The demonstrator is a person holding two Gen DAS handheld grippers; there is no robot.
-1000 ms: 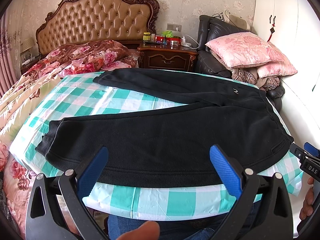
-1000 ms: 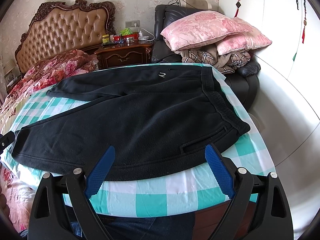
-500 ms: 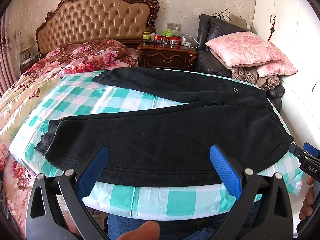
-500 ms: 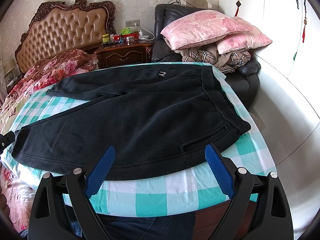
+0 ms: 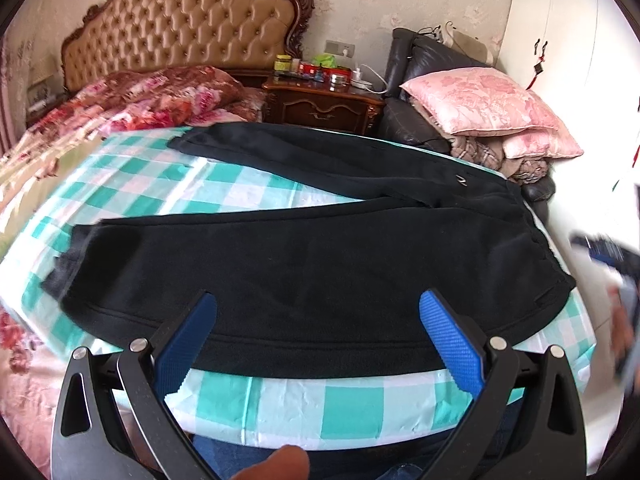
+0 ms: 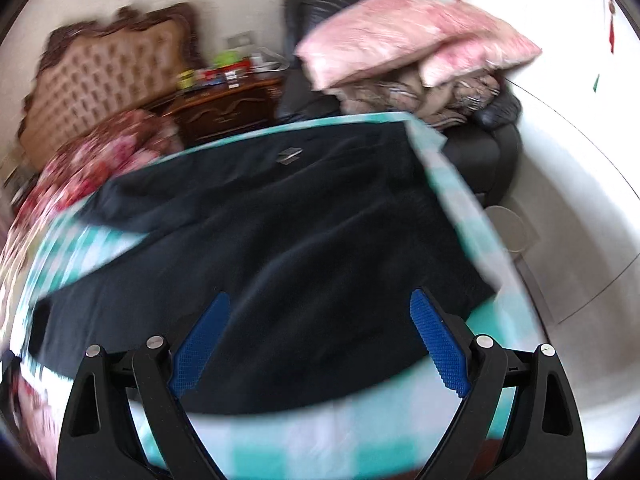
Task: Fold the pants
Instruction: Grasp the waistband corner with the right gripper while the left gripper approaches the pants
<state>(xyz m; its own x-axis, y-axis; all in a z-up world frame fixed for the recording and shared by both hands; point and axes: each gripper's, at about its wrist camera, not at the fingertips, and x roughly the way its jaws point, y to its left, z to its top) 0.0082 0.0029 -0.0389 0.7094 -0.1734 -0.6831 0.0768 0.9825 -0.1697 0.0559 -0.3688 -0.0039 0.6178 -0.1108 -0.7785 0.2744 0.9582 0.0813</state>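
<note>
Black pants (image 5: 320, 264) lie flat on a green-and-white checked cloth (image 5: 280, 396), waistband to the right, both legs spread out to the left with a gap between them. My left gripper (image 5: 320, 320) is open and hovers over the near edge of the front leg with nothing between its blue pads. In the right wrist view, which is blurred, the pants (image 6: 280, 264) fill the middle and my right gripper (image 6: 320, 320) stands open over their near edge, close to the waistband end, holding nothing.
A floral quilt (image 5: 132, 100) and tufted headboard (image 5: 180, 28) lie at the back left. A wooden nightstand (image 5: 324, 104) with small items stands behind the bed. Pink pillows (image 5: 492, 108) sit on a dark chair at the right. A white wall (image 6: 580, 208) is close on the right.
Both grippers have moved forward over the pants' near edge. The right one is moving fast and tilting, so its view is blurred. The pants lie as before.
</note>
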